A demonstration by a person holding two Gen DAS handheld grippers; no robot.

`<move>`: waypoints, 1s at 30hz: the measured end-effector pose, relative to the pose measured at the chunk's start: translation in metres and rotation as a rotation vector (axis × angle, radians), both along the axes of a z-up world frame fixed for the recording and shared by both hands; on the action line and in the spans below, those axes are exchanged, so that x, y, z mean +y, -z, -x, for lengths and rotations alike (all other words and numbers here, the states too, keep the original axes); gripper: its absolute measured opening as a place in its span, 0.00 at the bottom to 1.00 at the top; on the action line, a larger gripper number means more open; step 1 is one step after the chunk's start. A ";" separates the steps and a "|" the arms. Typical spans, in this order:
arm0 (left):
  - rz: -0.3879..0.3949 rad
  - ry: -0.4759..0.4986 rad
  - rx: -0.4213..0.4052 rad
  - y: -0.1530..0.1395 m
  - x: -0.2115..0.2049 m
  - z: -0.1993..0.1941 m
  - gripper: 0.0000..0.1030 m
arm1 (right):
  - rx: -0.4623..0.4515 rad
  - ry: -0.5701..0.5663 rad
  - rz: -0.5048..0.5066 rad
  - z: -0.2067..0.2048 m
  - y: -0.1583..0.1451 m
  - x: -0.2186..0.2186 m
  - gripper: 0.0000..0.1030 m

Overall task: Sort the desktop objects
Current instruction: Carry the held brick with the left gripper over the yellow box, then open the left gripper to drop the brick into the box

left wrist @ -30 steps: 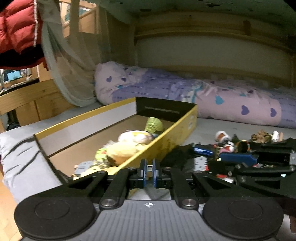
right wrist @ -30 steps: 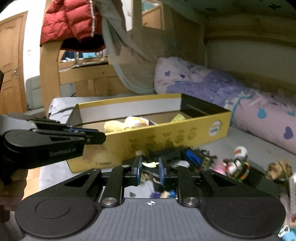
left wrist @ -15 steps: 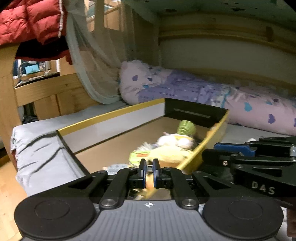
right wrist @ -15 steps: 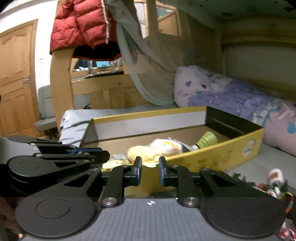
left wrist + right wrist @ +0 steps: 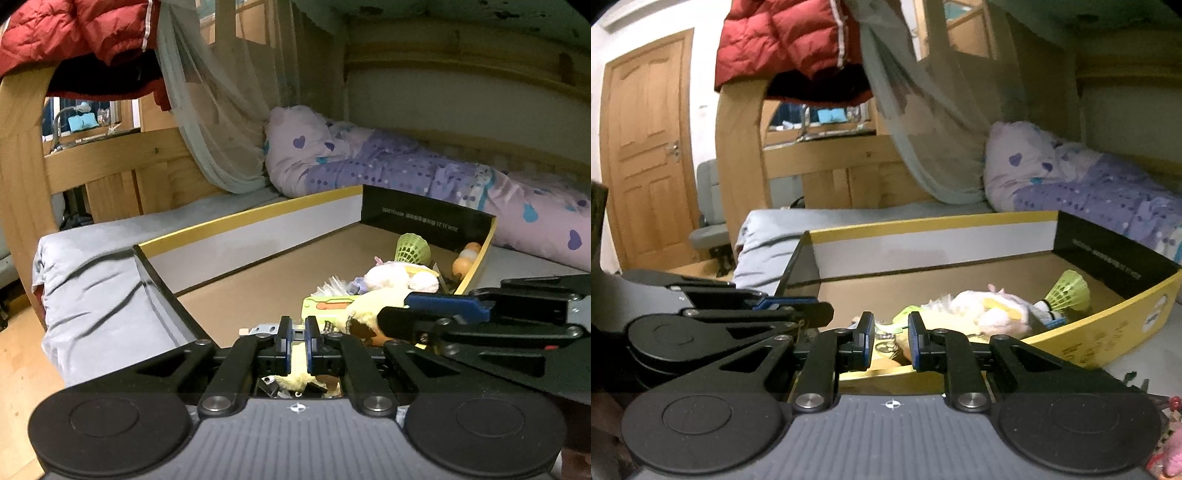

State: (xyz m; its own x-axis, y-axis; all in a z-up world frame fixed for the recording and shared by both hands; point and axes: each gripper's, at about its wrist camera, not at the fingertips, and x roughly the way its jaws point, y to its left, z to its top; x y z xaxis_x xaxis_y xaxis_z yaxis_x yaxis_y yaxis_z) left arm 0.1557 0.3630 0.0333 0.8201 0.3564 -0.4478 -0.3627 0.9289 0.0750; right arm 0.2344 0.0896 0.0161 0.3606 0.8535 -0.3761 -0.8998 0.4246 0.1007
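A long yellow-rimmed cardboard box [image 5: 258, 218] [image 5: 923, 225] lies on the grey bed sheet. Inside it are a white plush [image 5: 391, 277] [image 5: 982, 306], a yellow plush [image 5: 373, 306], a green shuttlecock [image 5: 412, 249] [image 5: 1067, 291], a green case [image 5: 325, 306] and orange balls [image 5: 465, 258]. My left gripper [image 5: 297, 325] [image 5: 820, 310] hovers over the near end of the box, shut, with nothing seen between its pads. Beside it, my right gripper [image 5: 891, 321] [image 5: 391, 317] reaches over the near wall. Its jaws stand partly apart on a small yellow-green item [image 5: 892, 324] near the tips.
A purple heart-print duvet [image 5: 406, 166] lies behind the box. A wooden bed frame [image 5: 738, 184], a hanging net [image 5: 221, 129] and a red jacket [image 5: 783, 37] are at the left. A door [image 5: 646, 147] is far left. Small toys [image 5: 1171, 406] lie on the sheet at the right.
Both grippers have swung left, away from the pile of small toys on the sheet, and now sit over the box. Neither jaw opening has changed.
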 end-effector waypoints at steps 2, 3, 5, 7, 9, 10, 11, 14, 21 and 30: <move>0.012 -0.001 -0.004 0.000 0.002 0.001 0.07 | 0.002 -0.007 0.005 0.001 0.002 0.002 0.20; 0.016 -0.001 -0.005 0.000 0.003 0.001 0.07 | -0.003 -0.010 0.007 0.003 0.003 0.003 0.20; 0.020 0.000 -0.004 0.000 0.003 0.001 0.07 | -0.007 -0.014 0.015 0.003 0.003 0.004 0.20; 0.045 0.007 0.003 0.001 0.004 0.000 0.07 | -0.001 -0.019 0.023 0.003 0.004 0.005 0.22; 0.055 0.003 0.019 0.002 0.005 -0.002 0.08 | -0.002 -0.012 0.028 0.002 0.004 0.004 0.23; 0.053 -0.001 0.025 0.003 0.005 -0.003 0.12 | 0.000 -0.010 0.032 0.002 0.005 0.004 0.25; 0.054 -0.003 0.026 0.003 0.004 -0.003 0.16 | 0.002 -0.007 0.036 0.001 0.005 0.003 0.26; 0.059 -0.008 0.024 0.002 0.005 -0.002 0.18 | -0.004 0.001 0.039 0.000 0.005 0.000 0.29; 0.054 -0.005 0.025 0.001 0.001 -0.004 0.21 | -0.040 0.017 0.041 -0.002 0.006 -0.005 0.41; 0.024 -0.005 0.045 0.004 -0.005 -0.005 0.26 | -0.040 0.027 0.047 -0.004 0.010 -0.016 0.43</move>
